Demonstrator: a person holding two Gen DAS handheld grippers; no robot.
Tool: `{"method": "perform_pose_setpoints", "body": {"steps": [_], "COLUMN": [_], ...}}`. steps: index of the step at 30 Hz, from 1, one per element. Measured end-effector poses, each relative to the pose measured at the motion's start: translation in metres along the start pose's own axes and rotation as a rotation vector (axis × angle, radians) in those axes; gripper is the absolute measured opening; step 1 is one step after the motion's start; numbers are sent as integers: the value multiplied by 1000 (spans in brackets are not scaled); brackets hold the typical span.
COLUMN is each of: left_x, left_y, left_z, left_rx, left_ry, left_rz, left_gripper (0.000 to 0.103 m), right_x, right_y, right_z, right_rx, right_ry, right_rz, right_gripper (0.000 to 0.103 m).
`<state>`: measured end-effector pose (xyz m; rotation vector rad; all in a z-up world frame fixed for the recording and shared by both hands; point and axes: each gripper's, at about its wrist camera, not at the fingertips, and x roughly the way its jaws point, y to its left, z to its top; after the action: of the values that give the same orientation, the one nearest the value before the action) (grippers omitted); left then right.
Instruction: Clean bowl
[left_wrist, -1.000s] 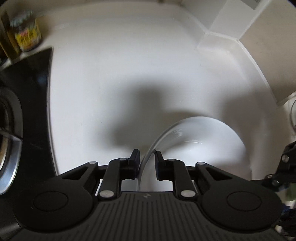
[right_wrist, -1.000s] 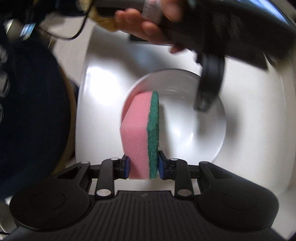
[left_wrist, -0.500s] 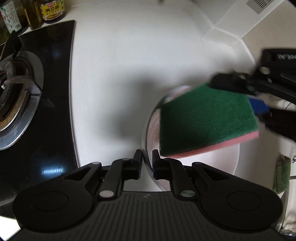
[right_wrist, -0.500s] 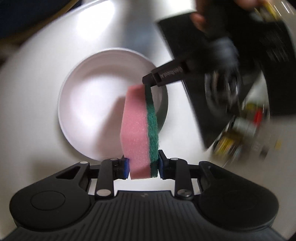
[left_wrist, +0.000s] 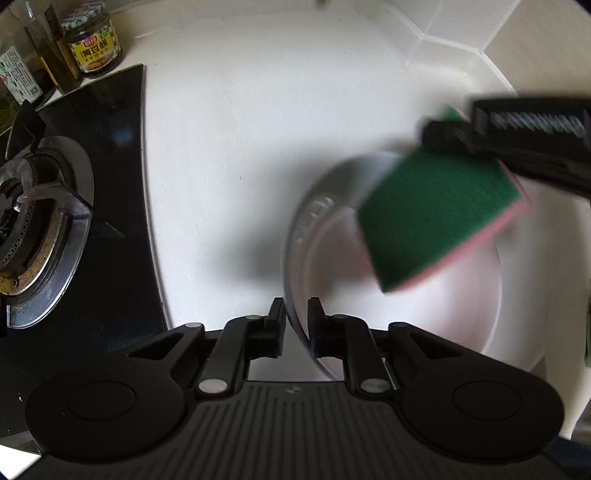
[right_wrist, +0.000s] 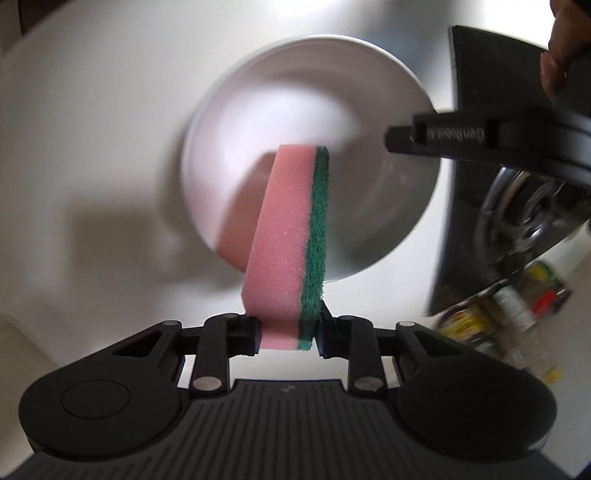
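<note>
A white bowl (left_wrist: 443, 314) stands on the white counter. My left gripper (left_wrist: 296, 321) is shut on the bowl's rim at its near left edge. My right gripper (right_wrist: 289, 332) is shut on a pink sponge with a green scouring face (right_wrist: 291, 236), whose far end is inside the bowl (right_wrist: 295, 92). In the left wrist view the sponge (left_wrist: 436, 218) shows its green face over the bowl, motion-blurred. The left gripper's finger (right_wrist: 443, 138) reaches the bowl's right rim in the right wrist view.
A black glass hob (left_wrist: 122, 221) with a gas burner (left_wrist: 33, 218) lies left of the bowl. Sauce jars and bottles (left_wrist: 74, 51) stand at the back left. A tiled wall corner (left_wrist: 461, 33) rises at the back right.
The sponge has swept across the bowl's inside, toward the right in the left wrist view. The left gripper still grips the rim, and its view has shifted a little.
</note>
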<state>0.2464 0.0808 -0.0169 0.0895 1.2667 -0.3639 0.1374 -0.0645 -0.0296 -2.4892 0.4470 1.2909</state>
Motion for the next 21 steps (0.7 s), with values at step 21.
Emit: {"method": "perform_pose_setpoints", "body": {"steps": [21], "left_x": [-7], "left_y": [19], "left_z": [7], "left_rx": [-69], "left_ry": [-38], "left_rz": [59], "left_gripper": [19], "right_x": [-29], "right_y": [-34], "right_z": [-52], "right_rx": [806], "right_ry": [-216], "right_rz": [65], "right_gripper": [24]}}
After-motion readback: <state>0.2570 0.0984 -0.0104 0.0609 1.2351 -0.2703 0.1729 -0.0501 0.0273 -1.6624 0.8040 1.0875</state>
